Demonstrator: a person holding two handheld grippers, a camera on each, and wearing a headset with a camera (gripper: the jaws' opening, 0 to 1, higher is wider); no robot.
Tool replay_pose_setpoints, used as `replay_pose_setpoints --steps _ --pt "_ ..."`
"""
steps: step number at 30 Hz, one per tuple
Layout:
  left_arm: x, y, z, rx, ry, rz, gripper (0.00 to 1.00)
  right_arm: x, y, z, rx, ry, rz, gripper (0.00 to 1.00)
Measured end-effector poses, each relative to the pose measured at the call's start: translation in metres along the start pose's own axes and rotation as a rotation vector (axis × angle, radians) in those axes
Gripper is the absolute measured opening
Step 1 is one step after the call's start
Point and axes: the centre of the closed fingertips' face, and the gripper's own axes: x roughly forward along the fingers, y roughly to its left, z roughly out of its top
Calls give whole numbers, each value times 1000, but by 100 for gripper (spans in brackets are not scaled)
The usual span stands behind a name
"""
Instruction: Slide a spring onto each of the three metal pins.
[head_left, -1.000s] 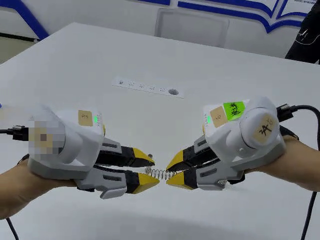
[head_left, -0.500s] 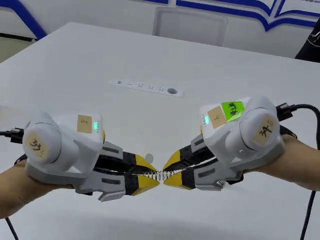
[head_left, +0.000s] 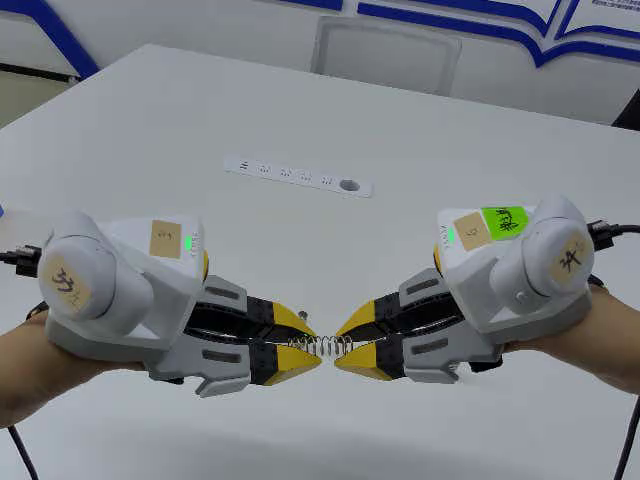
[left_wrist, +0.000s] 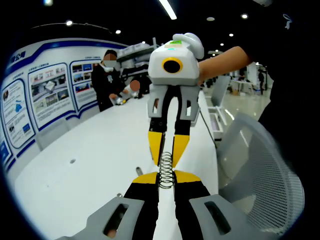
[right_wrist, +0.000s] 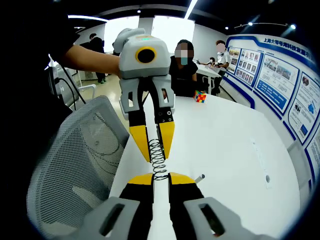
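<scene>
**Item: spring** (head_left: 325, 347). One, bare steel coil. Held in the air over the table (head_left: 200, 120), on the near side of the strip (head_left: 298, 176) and well apart from it.

**Axis:** the long axis is level and roughly parallel to the strip. One end points into each gripper. The coil looks straight and unbent. Whether a pin runs inside it cannot be told.

**Left gripper** (head_left: 308, 343): jaws narrow, pinching the spring's left end.

**Right gripper** (head_left: 342, 347): jaws narrow, pinching the other end, tips facing the left gripper's.

**Loose piece:** a small metal piece (right_wrist: 199, 177), possibly a pin, lies on the table on the strip's near side.

**Hazards, as judged:**
- The hold is shallow, on the last coils only. If either jaw eases or twists, the spring will likely flick out and roll off.
- Pushing the grippers together would bow the coil sideways.
- Pulling them apart would stretch it.
- Any tilt between the two hands would put the bore off line and jam it on a pin.
</scene>
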Motion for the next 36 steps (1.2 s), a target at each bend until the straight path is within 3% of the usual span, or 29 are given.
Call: replay_pose_setpoints --steps 19,25,36 --pt "-1 3 -1 6 10 15 10 -9 -1 31 83 -144 14 12" --pt "0 4 -4 0 13 19 10 -7 -1 50 120 -224 26 12" --pt "0 7 -9 -3 27 20 10 5 -2 58 119 -221 27 11"
